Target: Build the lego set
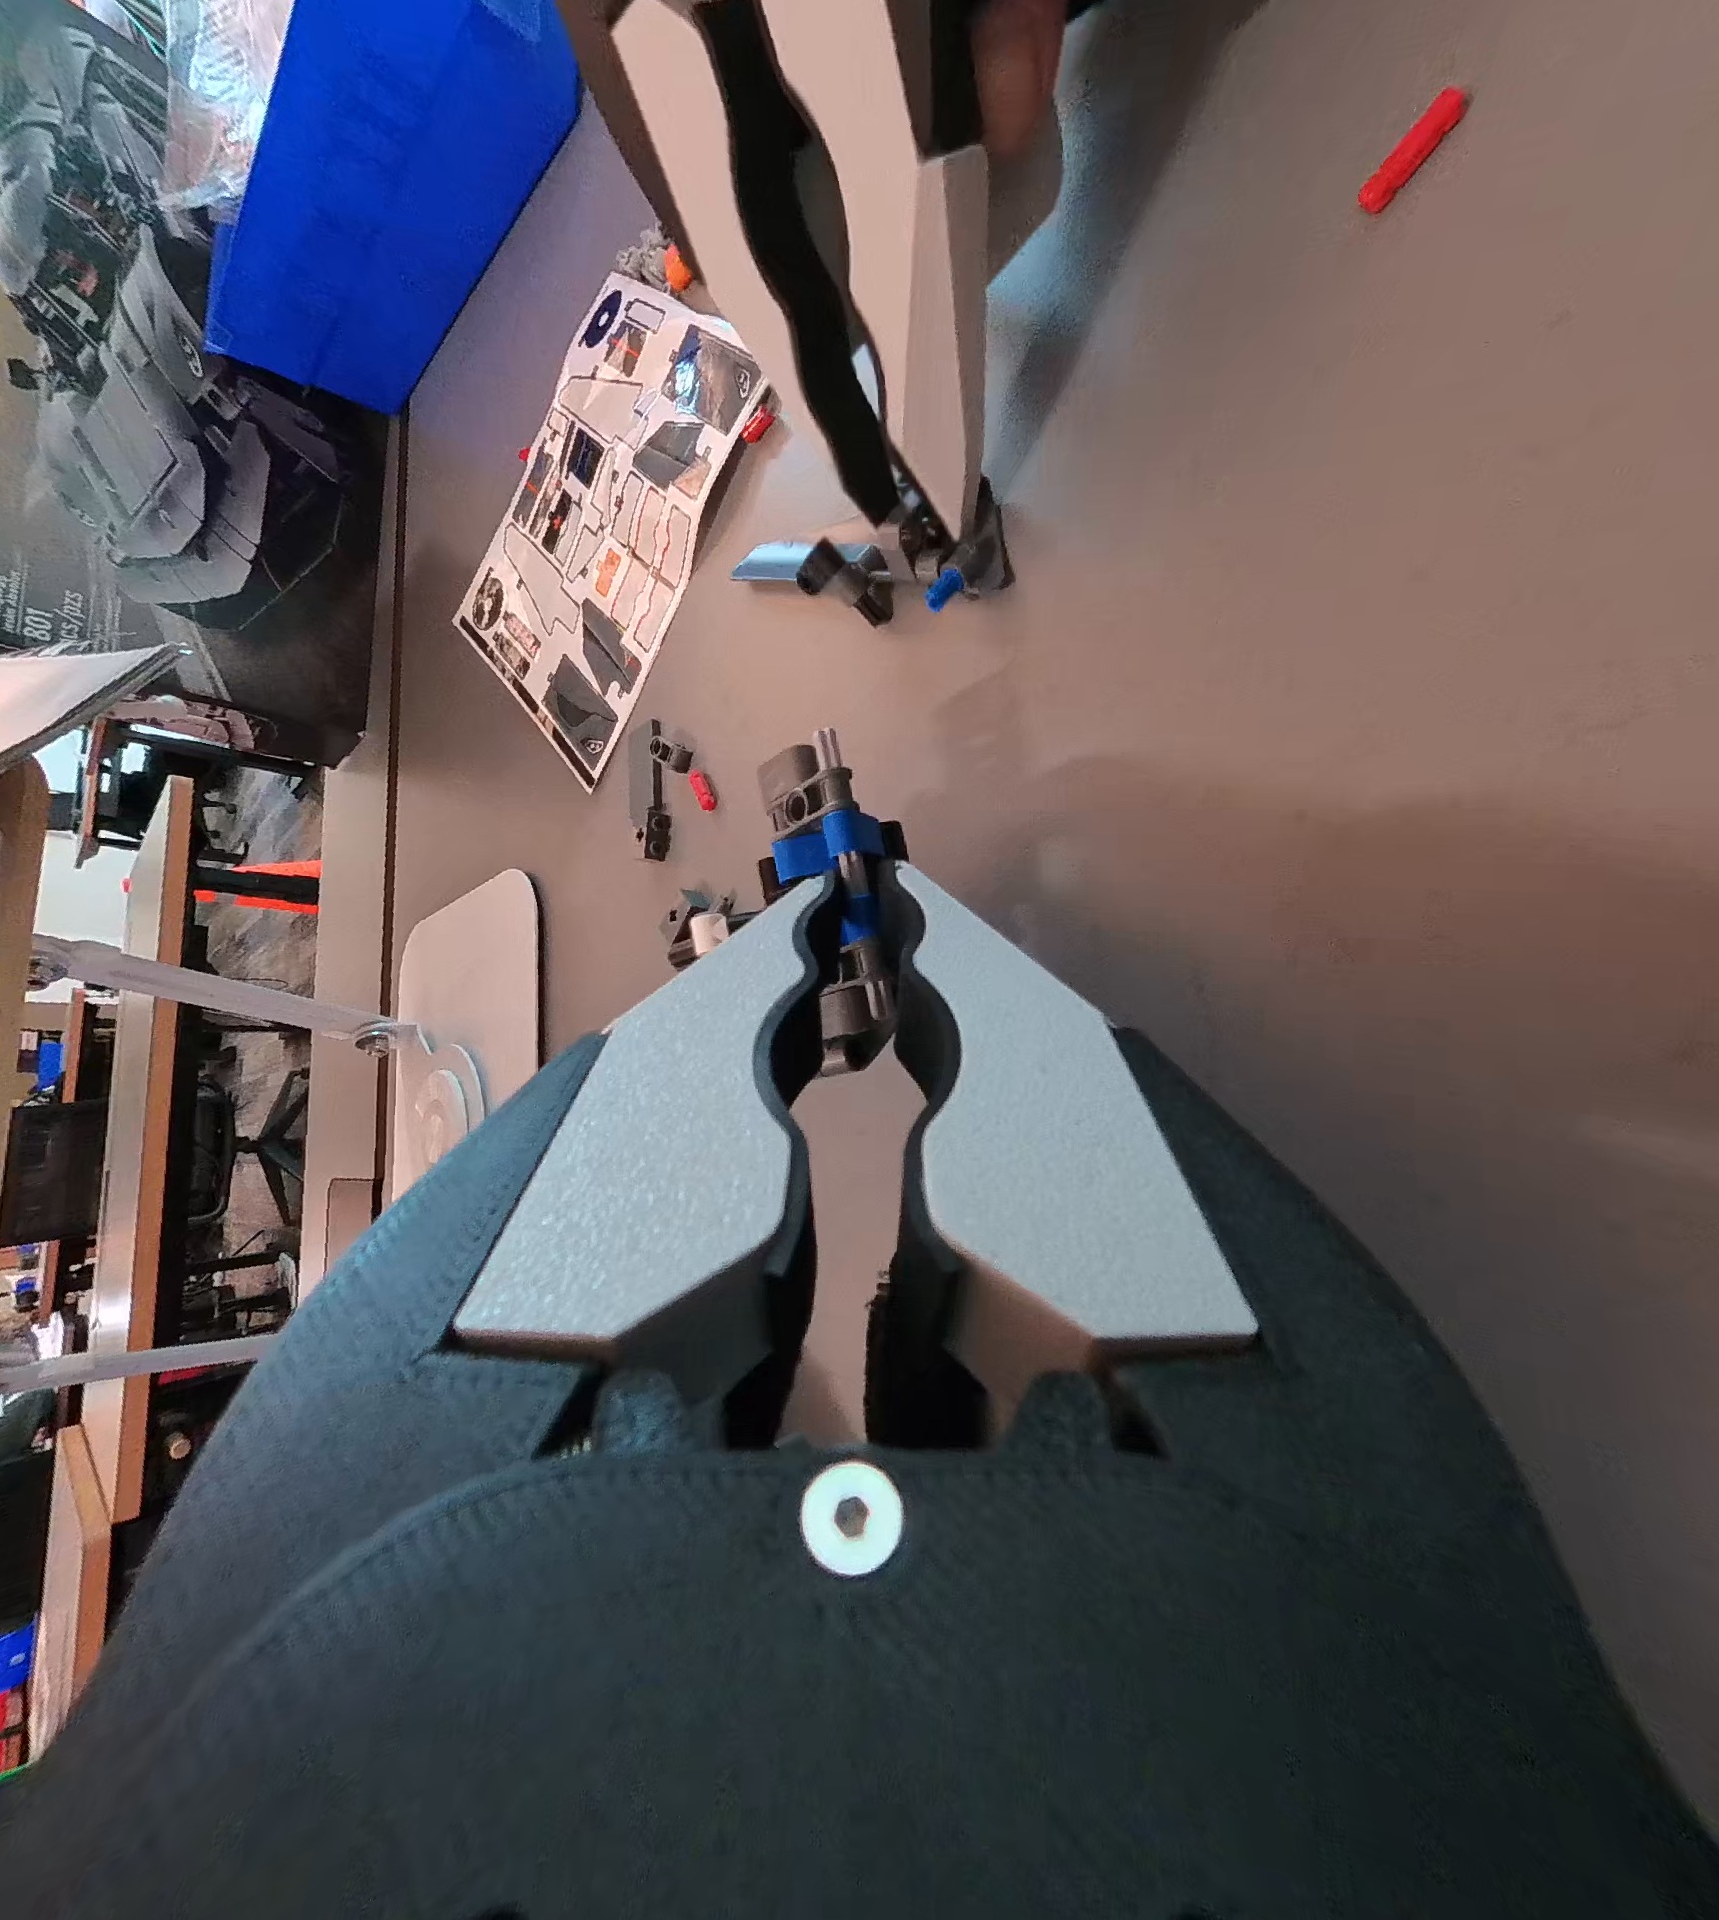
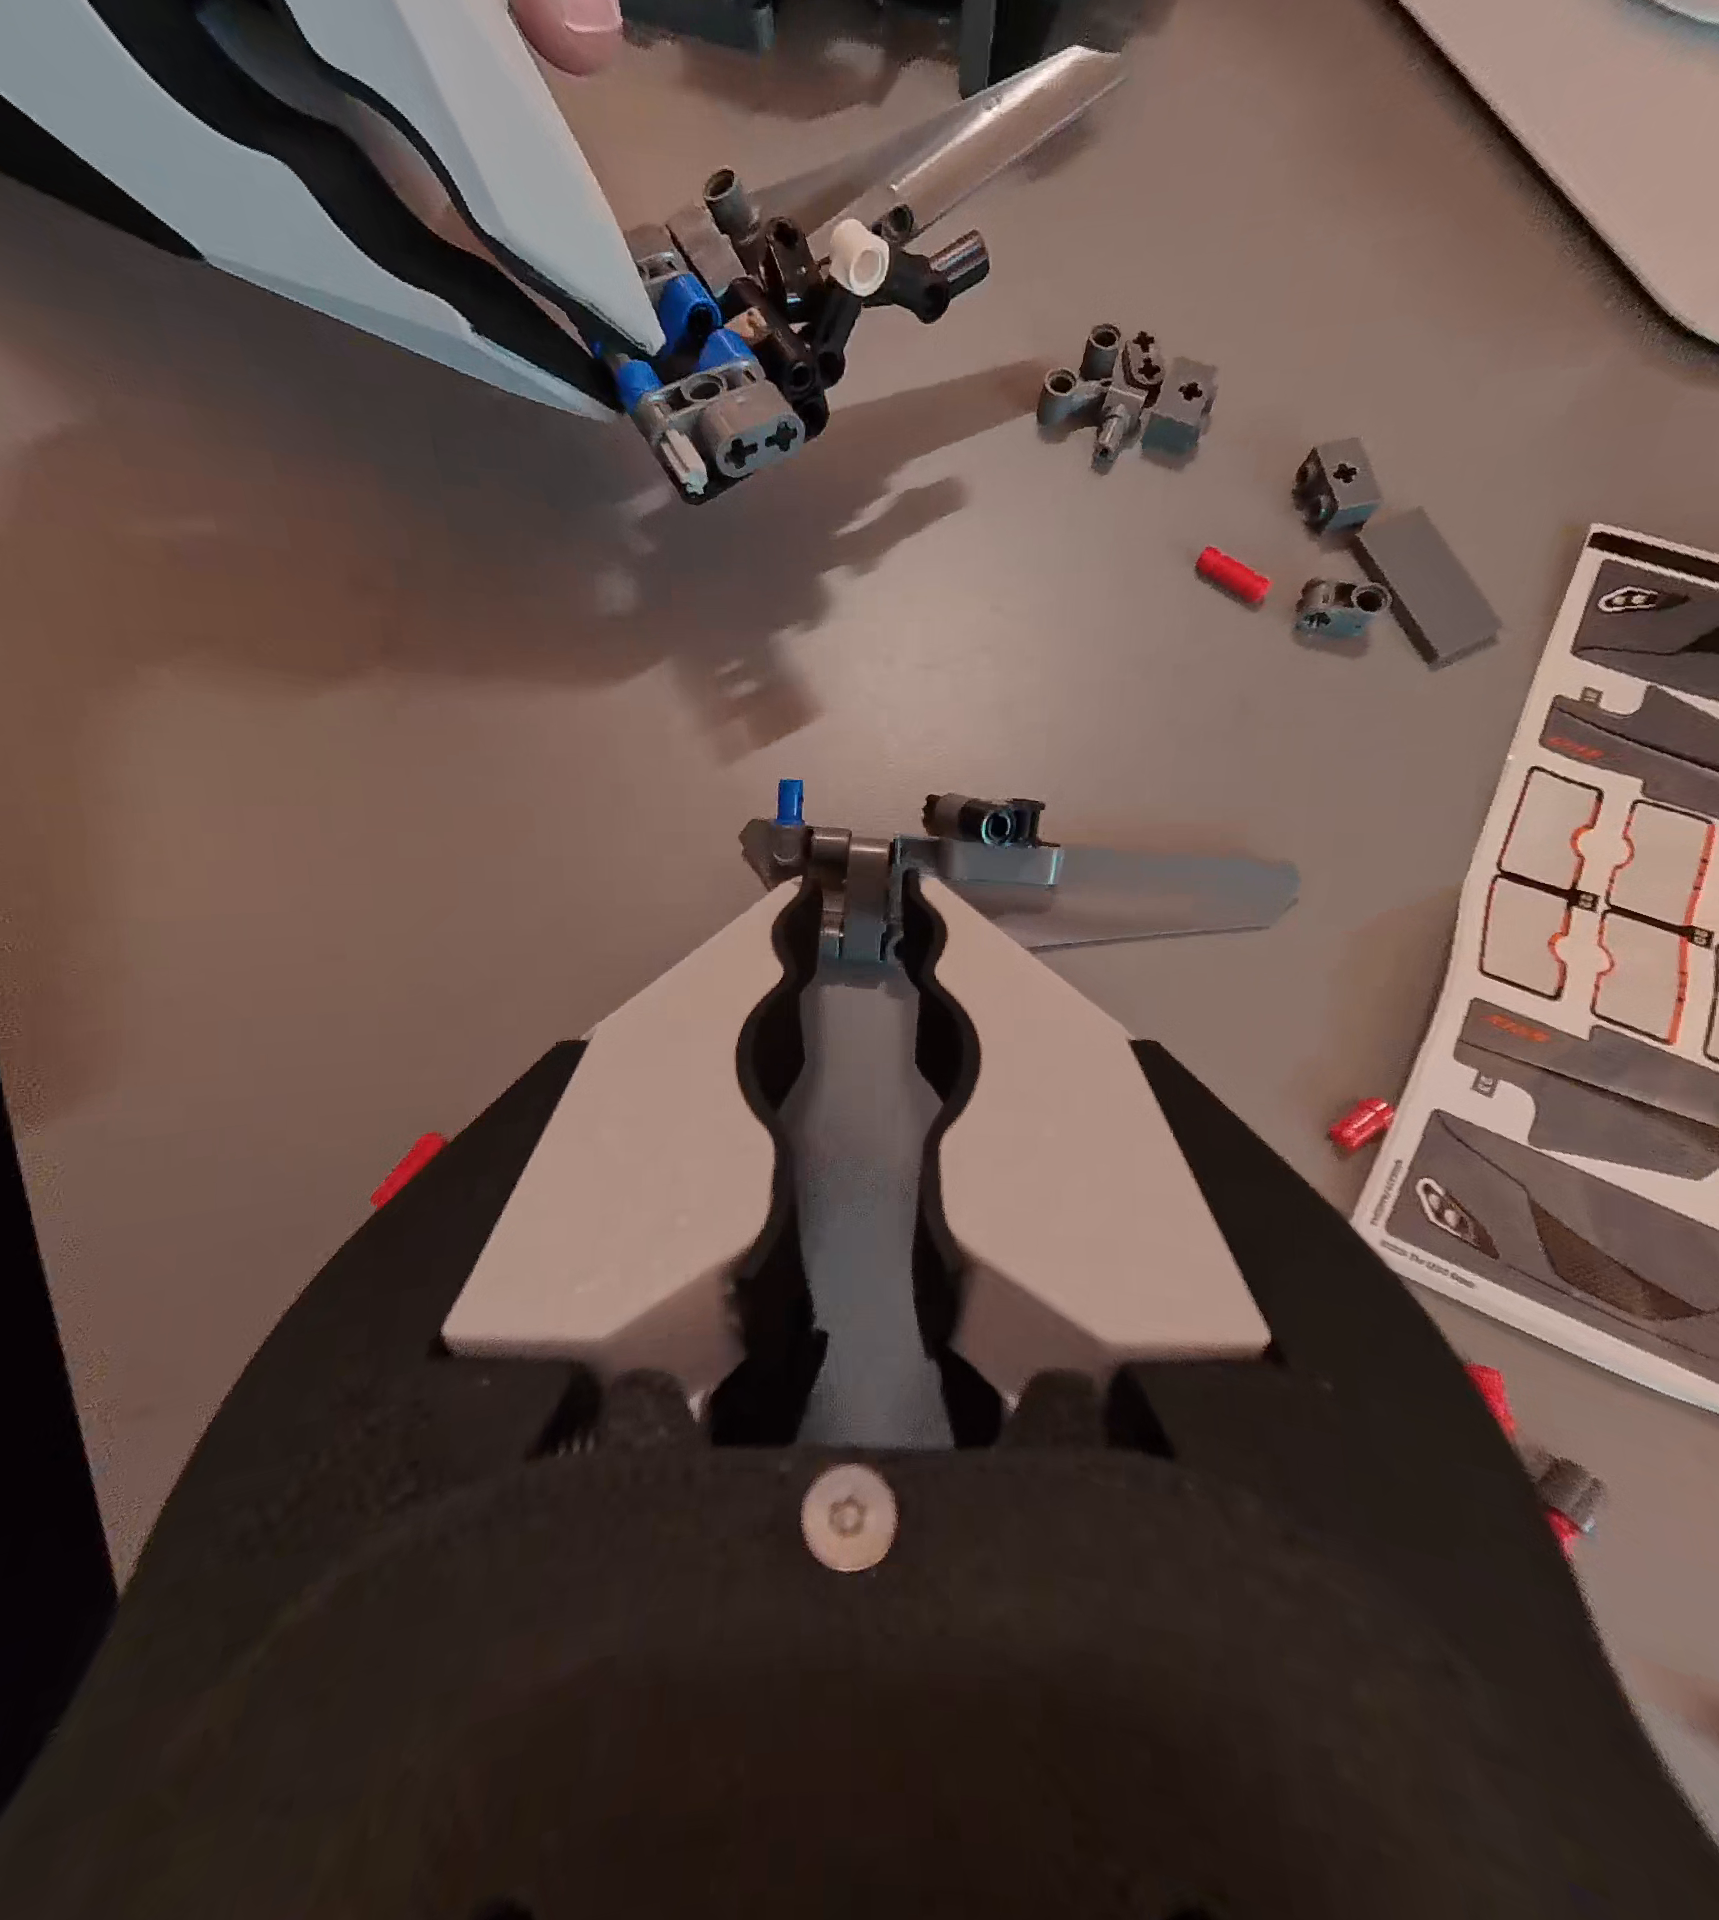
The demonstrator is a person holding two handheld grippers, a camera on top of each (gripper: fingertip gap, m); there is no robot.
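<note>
- Two sub-assemblies in hand, one per hand-held gripper; build looks early, most parts loose on the bench (image 2: 315, 623).
- Left hand-held gripper (image 1: 857, 914), lower centre of left wrist view, is clamped on a blue-and-grey pin assembly (image 1: 824, 831), which sticks out past the tips w/ a grey axle at its far end. Same cluster shows upper centre-left in right wrist view, w/ black connectors and a white bush joined on.
- Right hand-held gripper (image 2: 850, 914), centre of right wrist view, is closed on a dark grey connector piece (image 2: 855, 894) carrying a blue pin (image 2: 789, 802) at its left end and a long grey panel (image 2: 1146, 883) running right. Piece seems to sit on or just above the bench; can't tell which.
- The two held pieces are apart, not yet joined. My read: next step is mating them, prob. via the blue pin or the axle, which needs lining up a hole.
- Left to do, by the look of it: small grey connector group (image 2: 1130, 400), grey cross-hole block (image 2: 1338, 483), flat grey tile (image 2: 1426, 582) and red pins (image 2: 1232, 574) lie unused upper right of right wrist view.
- Sticker sheet (image 2: 1644, 956) at right edge looks mostly unpeeled, so stickers are still pending.
- Set box (image 1: 86, 343) and blue bin (image 1: 387, 187) stand upper left of left wrist view; one red axle (image 1: 1411, 151) lies alone upper right.
</note>
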